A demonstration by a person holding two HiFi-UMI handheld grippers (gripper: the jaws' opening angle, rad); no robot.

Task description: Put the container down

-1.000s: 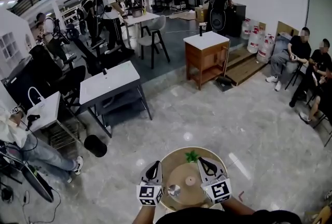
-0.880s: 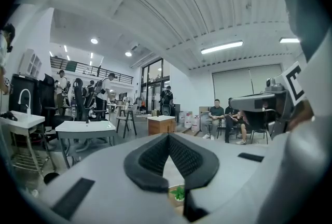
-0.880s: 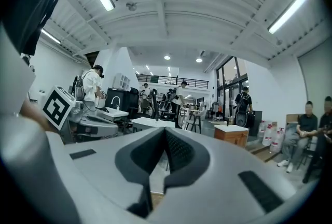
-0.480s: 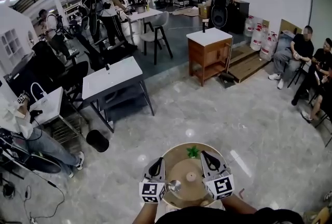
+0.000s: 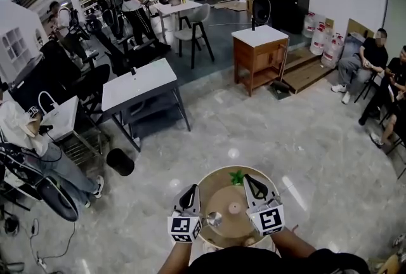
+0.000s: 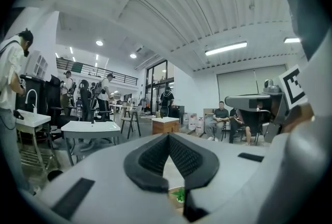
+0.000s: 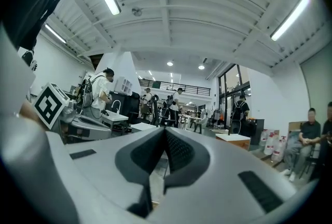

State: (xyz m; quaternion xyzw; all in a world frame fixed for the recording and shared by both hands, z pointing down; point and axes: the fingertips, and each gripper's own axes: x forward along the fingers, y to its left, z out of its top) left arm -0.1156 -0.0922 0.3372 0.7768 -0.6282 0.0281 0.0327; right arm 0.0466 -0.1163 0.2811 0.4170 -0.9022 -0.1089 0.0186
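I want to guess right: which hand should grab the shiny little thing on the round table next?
Probably left. The shiny thing lies right beside the left gripper; the right gripper is farther off. Both have shut, empty fingers.

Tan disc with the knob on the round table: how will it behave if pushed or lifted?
The tan disc looks flat and rigid, so it would probably slide, not tip. Its small knob seems the only pinch point; a grip there may slip.

Matt, smooth wooden worktop (image 5: 212, 187); glossy marbled floor (image 5: 304, 139) at 12 o'clock; matt grey plastic left gripper (image 6: 168, 137) with rough, ribbed black pads (image 6: 154, 158).
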